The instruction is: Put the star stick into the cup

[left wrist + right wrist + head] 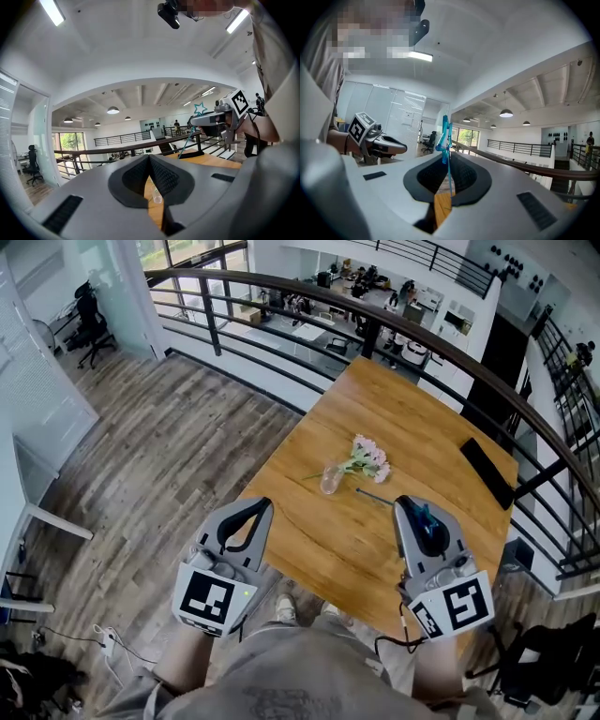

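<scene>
Over the near table edge, the left gripper is carried shut and empty. Ahead, between both tools, the clear cup is spotted by pink flowers. The star stick is pinched in the right gripper, star up, with its tip slanted down-left toward that cup. The right hand is judged nearer.

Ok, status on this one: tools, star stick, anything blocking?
Left tool shut, empty. Right tool shut on star stick, star up. Cup stands on table ahead, stick not in. Pink flowers at cup's mouth may crowd it.
</scene>
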Available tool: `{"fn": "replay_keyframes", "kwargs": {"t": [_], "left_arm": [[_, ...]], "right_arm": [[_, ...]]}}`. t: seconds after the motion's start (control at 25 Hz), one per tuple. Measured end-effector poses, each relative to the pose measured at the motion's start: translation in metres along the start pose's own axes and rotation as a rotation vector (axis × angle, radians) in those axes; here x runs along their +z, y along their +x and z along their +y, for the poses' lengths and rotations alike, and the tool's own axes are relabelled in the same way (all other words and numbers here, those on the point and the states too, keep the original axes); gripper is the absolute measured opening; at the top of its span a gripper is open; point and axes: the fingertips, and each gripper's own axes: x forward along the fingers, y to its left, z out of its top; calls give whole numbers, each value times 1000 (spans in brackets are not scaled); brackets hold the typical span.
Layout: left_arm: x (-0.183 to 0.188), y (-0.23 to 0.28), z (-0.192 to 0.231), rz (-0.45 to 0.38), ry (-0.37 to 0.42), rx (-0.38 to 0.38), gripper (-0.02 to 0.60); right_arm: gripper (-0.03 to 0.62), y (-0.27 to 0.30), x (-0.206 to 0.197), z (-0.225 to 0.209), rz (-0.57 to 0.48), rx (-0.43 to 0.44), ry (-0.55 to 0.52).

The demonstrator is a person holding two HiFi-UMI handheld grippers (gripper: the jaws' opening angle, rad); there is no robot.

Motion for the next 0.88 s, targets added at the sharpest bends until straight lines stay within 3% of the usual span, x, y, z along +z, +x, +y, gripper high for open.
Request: {"fn": "replay_keyframes", "kwargs": {"t": [0.24, 0.6, 0.88], "left_arm": [[0, 17, -4, 27, -7, 37, 17], [-4, 37, -10, 58, -16, 54, 17], [4, 62, -2, 49, 22, 42, 17]], "right_arm": [[40, 9, -8, -16, 15, 63, 0], [40, 17, -18, -41, 24, 80, 19], [40, 39, -4, -56, -23, 100, 33]]}}
